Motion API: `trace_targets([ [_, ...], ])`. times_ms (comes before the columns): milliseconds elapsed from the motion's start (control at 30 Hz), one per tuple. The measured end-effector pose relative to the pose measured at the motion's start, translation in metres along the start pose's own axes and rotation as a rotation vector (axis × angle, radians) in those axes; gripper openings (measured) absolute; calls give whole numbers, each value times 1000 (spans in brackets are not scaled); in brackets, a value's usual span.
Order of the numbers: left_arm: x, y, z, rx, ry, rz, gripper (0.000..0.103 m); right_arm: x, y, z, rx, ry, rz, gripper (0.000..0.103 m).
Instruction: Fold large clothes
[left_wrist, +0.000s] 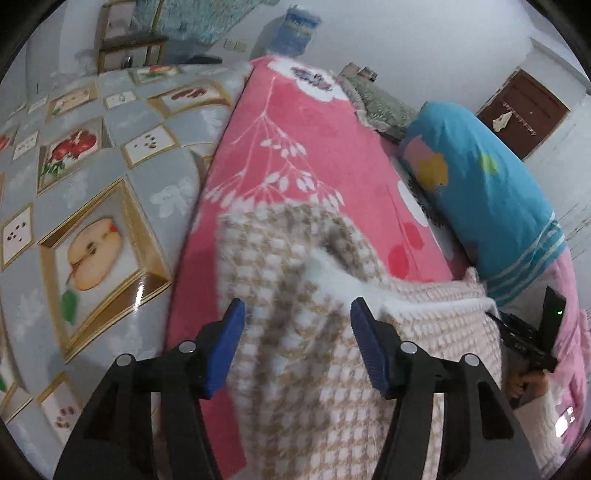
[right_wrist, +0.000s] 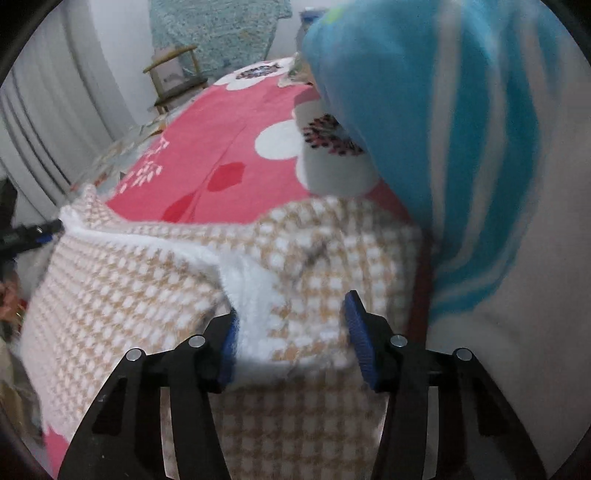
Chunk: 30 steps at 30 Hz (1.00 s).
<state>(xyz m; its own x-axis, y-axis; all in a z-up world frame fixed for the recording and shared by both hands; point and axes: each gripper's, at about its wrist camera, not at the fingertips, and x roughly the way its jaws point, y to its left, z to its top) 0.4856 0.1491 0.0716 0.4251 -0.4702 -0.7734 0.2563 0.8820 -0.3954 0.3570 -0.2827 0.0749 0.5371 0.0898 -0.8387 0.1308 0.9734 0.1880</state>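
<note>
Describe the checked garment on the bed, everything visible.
The checked garment is a fuzzy beige-and-white houndstooth knit with a plain white fluffy band at its edge. It lies loosely folded and rumpled on the pink flowered blanket, beside the blue pillow. Each hand-held gripper is open over it; whether the pads touch the cloth is unclear.

Sweater (left_wrist: 303, 332): fuzzy knit, tan/white check, w/ fluffy white trim (right_wrist: 255, 295). Blanket (left_wrist: 295, 147): pink fleece, soft matt nap, white floral print. Pillow (left_wrist: 487, 199): smooth blue cloth, matt, striped end. Floor (left_wrist: 92, 229): glossy tile w/ fruit pics, light glare on it. Gripper arms: black matt plastic, small shiny metal pins (left_wrist: 187, 346). Pads (left_wrist: 225, 350): blue, ribbed, rubbery look. Door (left_wrist: 524, 110): dark brown wood. Chair (right_wrist: 173, 74): wood frame, dull finish. Wall: plain matt paint. Hanging teal cloth (right_wrist: 218, 33): rough, nubbly texture; blurred.
</note>
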Motion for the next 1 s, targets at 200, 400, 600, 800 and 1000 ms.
trace_targets([
  [200, 15, -10, -9, 71, -43, 67, 37, -22, 15, -21, -121, -17, 10, 63],
  [400, 2, -20, -12, 127, -98, 115, 18, -9, -3, -13, -65, -59, -114, 20],
  [600, -3, -22, -11, 148, -101, 112, 17, 16, -14, 13, 24, -26, -37, 52],
  [800, -3, -19, -14, 147, -116, 92, 17, 24, -16, 13, 3, -34, -4, 23],
  [1000, -17, -29, -18, 187, -182, 113, 10, -31, 15, 7, -115, -271, -181, 4],
])
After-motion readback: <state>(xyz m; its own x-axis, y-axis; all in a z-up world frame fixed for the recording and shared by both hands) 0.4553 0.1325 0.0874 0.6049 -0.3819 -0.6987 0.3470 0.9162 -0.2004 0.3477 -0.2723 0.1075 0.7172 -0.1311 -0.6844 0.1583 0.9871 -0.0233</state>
